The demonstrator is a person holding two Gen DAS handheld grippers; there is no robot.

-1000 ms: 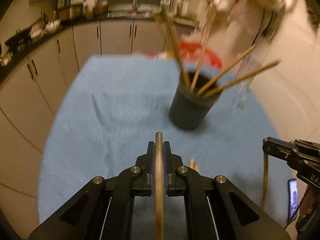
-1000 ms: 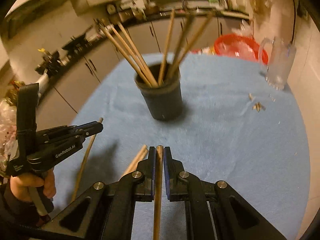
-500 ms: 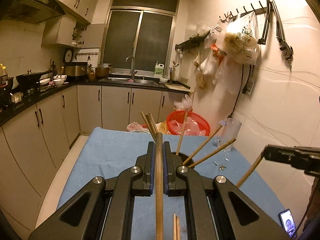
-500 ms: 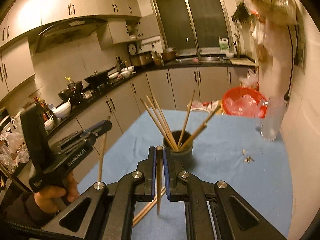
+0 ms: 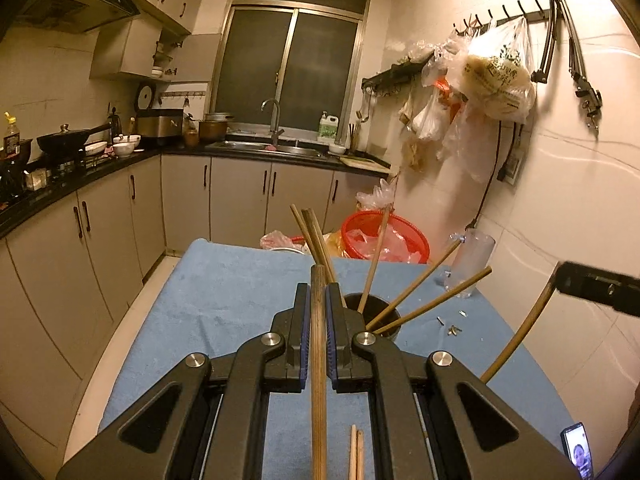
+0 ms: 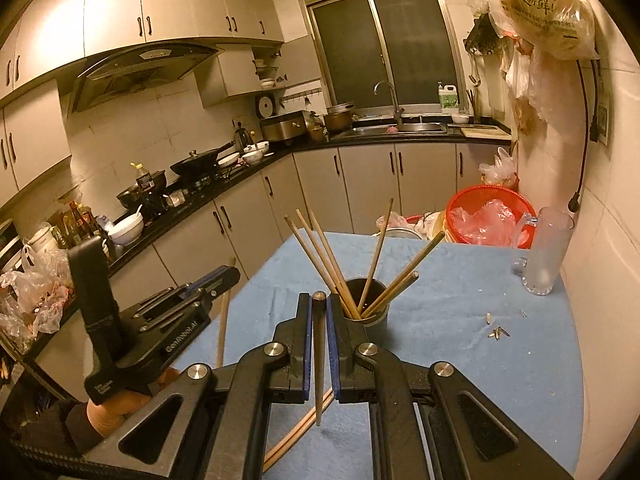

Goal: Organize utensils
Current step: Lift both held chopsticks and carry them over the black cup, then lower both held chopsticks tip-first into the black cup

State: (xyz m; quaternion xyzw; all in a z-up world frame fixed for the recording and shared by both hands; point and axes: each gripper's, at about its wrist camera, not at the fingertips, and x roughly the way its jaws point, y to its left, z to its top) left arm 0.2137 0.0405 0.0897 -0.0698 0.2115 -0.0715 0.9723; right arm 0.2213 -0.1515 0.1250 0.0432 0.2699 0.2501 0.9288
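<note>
Each gripper, left gripper [image 5: 318, 312] and right gripper [image 6: 319, 316], is clamped on one chopstick [image 5: 319, 360]. The dark holder cup [image 6: 370, 312] stands just beyond on the blue surface [image 6: 500, 360]. Tip each stick point-down over the rim before releasing.

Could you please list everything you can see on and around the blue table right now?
Table cloth: one, blue, covering the table.
Holder cup: one, dark, mid-table.
Chopsticks in cup: about six, wooden, fanned out.
Loose chopsticks: two, wooden, lying on the near cloth.
Glass mug: one, clear, far right by the wall.
Basket: one, red, beyond the table.
Small scraps: several, pale, right of the cup.
Phone: one, dark, lit screen, bottom right.
Left gripper: black, shut on a chopstick.
Right gripper: black, shut on a chopstick.
</note>
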